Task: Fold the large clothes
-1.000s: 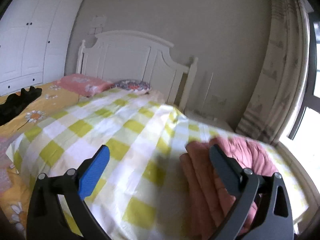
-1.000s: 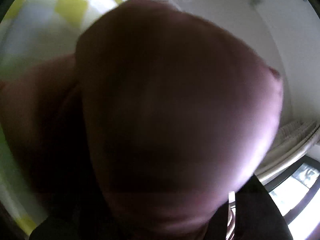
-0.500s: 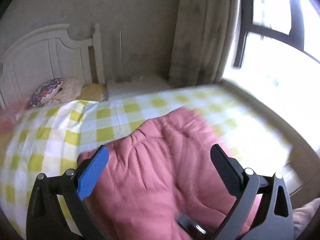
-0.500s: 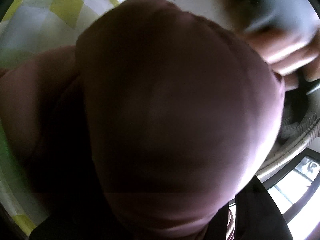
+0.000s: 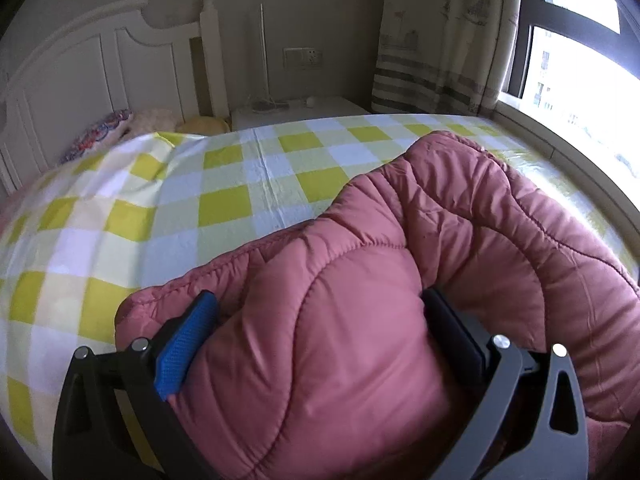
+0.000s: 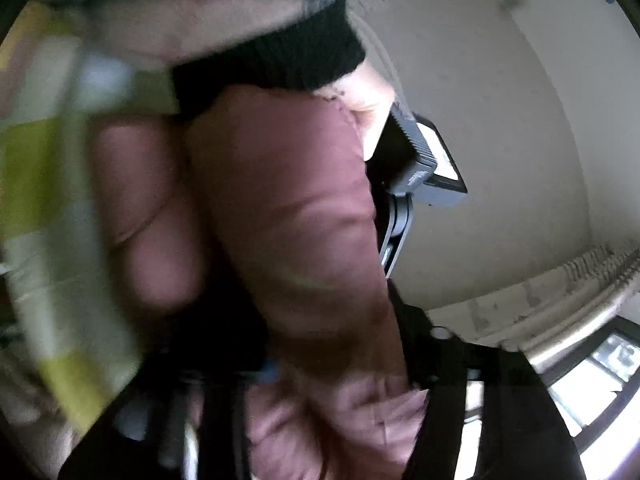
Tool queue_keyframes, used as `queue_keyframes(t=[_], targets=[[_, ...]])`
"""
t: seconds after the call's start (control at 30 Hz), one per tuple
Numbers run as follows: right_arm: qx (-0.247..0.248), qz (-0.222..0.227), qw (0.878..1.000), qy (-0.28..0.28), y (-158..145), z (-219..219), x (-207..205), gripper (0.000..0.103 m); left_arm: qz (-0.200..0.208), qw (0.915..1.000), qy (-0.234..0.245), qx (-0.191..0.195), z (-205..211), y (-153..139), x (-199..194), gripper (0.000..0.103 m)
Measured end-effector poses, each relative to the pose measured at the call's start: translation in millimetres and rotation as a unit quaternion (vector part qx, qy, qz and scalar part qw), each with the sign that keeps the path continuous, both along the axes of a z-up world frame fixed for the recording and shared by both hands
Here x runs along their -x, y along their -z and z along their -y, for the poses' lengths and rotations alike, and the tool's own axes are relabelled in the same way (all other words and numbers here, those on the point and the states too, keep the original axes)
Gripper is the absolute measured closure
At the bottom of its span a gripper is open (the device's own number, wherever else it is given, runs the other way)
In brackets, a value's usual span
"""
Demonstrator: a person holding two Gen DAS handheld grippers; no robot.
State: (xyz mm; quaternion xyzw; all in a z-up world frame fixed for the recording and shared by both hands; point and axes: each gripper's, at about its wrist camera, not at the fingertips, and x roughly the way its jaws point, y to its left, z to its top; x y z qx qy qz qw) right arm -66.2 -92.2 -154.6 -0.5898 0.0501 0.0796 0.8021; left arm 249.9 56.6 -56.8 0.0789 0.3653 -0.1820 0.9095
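A pink quilted jacket (image 5: 460, 232) lies bunched on a bed with a yellow-checked sheet (image 5: 224, 204). My left gripper (image 5: 316, 304) straddles a puffy fold of it, the blue pad (image 5: 188, 340) on one side and the black finger (image 5: 452, 328) on the other, jaws still wide. In the blurred right wrist view the jacket (image 6: 288, 208) runs up between the dark fingers of my right gripper (image 6: 340, 360), whose jaws are opening. A hand (image 6: 368, 112) with a black cuff (image 6: 280, 52) holds the other tool just above.
A white headboard (image 5: 100, 60) and small pillows (image 5: 96, 140) stand at the far left. A white nightstand (image 5: 296, 112) sits behind the bed, with a curtain (image 5: 440, 40) and a bright window (image 5: 580, 60) on the right. The bed's edge runs along the window side.
The left gripper swung right and down from the bare sheet onto the jacket, which now bulges between its fingers. In the right view the jacket has drawn back from the lens and the fingers have spread.
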Motion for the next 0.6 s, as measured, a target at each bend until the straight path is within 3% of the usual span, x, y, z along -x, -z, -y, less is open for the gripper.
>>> queue_keyframes(t=[0.07, 0.1, 0.13, 0.17, 0.27, 0.3, 0.37, 0.4, 0.43, 0.47, 0.5, 0.53, 0.6], targets=[[-0.067, -0.073, 0.994, -0.041, -29.1, 15.5, 12.7, 0.019, 0.001, 1.0000, -0.001, 0.002, -6.6, -2.0, -3.1, 0.002], [-0.154, -0.146, 0.976, -0.058, -58.4, 36.7, 15.2, 0.019, 0.002, 1.0000, -0.002, 0.003, -6.6, -3.8, -1.4, 0.002], [-0.217, -0.186, 0.956, -0.063, -79.0, 53.5, 11.7, 0.019, 0.003, 1.0000, -0.003, 0.004, -7.0, -4.2, -0.4, 0.002], [-0.295, -0.221, 0.927, -0.065, -103.3, 76.5, 3.3, 0.019, 0.004, 1.0000, -0.003, 0.004, -6.7, -3.5, -0.3, 0.002], [-0.468, -0.252, 0.846, -0.038, -147.5, 140.0, -35.5, 0.019, 0.011, 0.9999, -0.005, 0.003, -7.0, -4.5, 4.0, 0.002], [-0.506, -0.252, 0.825, -0.018, -149.8, 154.8, -50.0, 0.019, 0.013, 0.9999, -0.005, 0.003, -6.9, -4.5, 3.7, 0.002], [-0.530, -0.267, 0.805, 0.013, -143.1, 163.6, -75.8, 0.019, 0.017, 0.9998, -0.006, 0.002, -6.9, -5.1, 5.2, 0.002], [-0.516, -0.294, 0.805, 0.020, -132.7, 156.6, -87.4, 0.019, 0.018, 0.9998, -0.006, 0.002, -7.0, -5.3, 5.4, 0.002], [-0.473, -0.317, 0.822, 0.027, -111.5, 139.8, -94.5, 0.018, 0.018, 0.9998, -0.006, 0.002, -7.0, -5.6, 5.6, 0.002], [-0.416, -0.295, 0.859, 0.037, -95.4, 117.1, -91.7, 0.017, 0.018, 0.9998, -0.006, 0.000, -6.9, -5.9, 5.5, 0.002], [-0.346, -0.246, 0.904, 0.042, -76.2, 98.4, -80.7, 0.017, 0.019, 0.9998, -0.006, -0.002, -6.7, -6.0, 6.1, 0.002], [-0.318, -0.224, 0.920, 0.046, -69.3, 90.2, -74.5, 0.017, 0.020, 0.9997, -0.004, -0.012, -6.3, -9.0, 8.0, 0.002], [-0.315, -0.233, 0.919, 0.050, -72.5, 90.3, -75.0, 0.017, 0.020, 0.9981, -0.006, -0.059, -1.1, -17.7, 11.6, 0.002]])
